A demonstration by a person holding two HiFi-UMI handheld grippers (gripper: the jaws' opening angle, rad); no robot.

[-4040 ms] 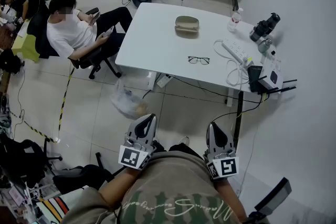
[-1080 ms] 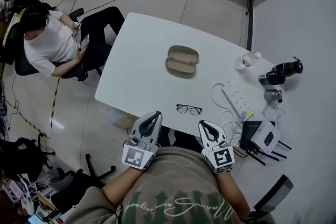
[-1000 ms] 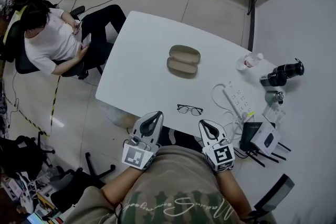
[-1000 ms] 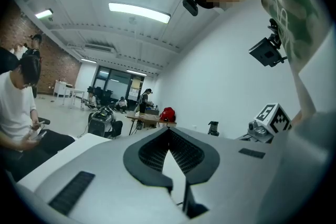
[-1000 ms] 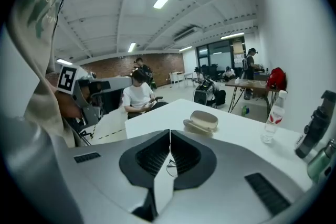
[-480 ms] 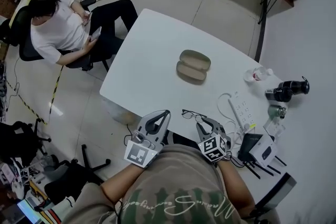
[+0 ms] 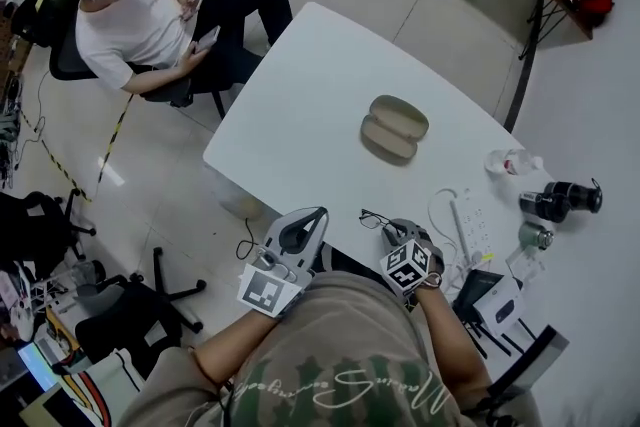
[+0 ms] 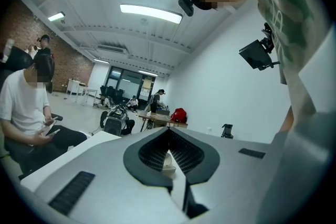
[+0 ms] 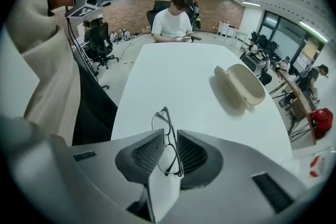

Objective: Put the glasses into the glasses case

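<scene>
Thin black-framed glasses point(image 7: 373, 218) lie near the front edge of the white table point(image 7: 310, 105). My right gripper point(image 7: 393, 227) has reached over that edge and is shut on the glasses point(image 9: 160, 124). In the right gripper view point(image 9: 168, 136) the near lens sits between the jaws and the far lens sticks out past them. The beige glasses case point(image 7: 395, 127) lies open further back, mid-table, also visible in the right gripper view point(image 9: 241, 86). My left gripper point(image 7: 315, 215) hangs off the table's front edge, shut with nothing held point(image 8: 169, 144).
A white power strip point(image 7: 467, 230) with cables, a plastic bottle point(image 7: 510, 162), a camera lens point(image 7: 560, 200) and a black box point(image 7: 495, 300) crowd the table's right end. A seated person point(image 7: 140, 15) is at the table's far left corner.
I have come up to the table over the last seconds. My right gripper moved forward from my body onto the glasses and closed round them. The left gripper stayed by my body.
</scene>
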